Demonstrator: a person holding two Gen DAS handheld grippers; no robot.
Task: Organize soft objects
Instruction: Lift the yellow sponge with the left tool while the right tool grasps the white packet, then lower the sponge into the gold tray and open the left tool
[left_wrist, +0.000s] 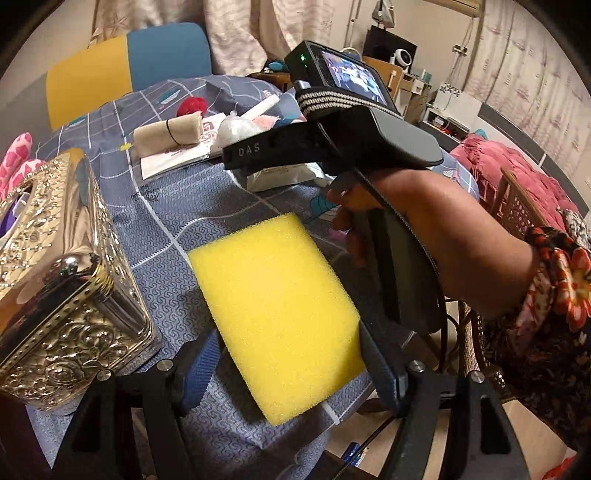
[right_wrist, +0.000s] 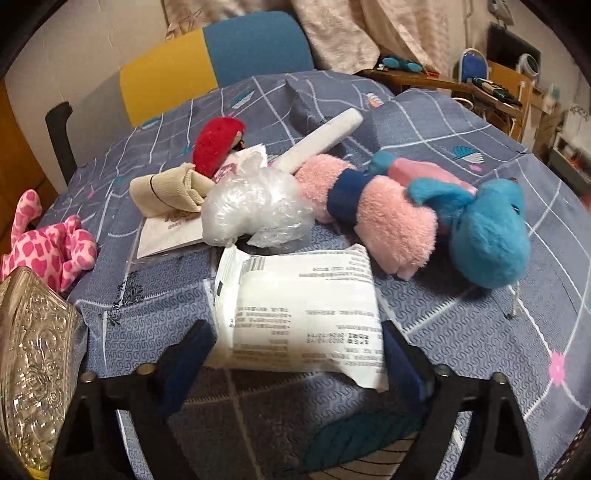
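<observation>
Both pairs of jaws stand spread, pinching nothing. Between the left gripper's blue fingers lies a yellow sponge, flat on the grey-blue patterned tablecloth; whether the right-hand finger touches its edge I cannot tell. Between the right gripper's fingers lies a white printed packet, the pads not pressing it. Beyond the packet sits a heap — crumpled clear plastic, a beige cloth roll, a red plush, a pink-and-blue plush toy. An embossed gold tissue box stands just left of the sponge — a pink spotted plush behind it.
</observation>
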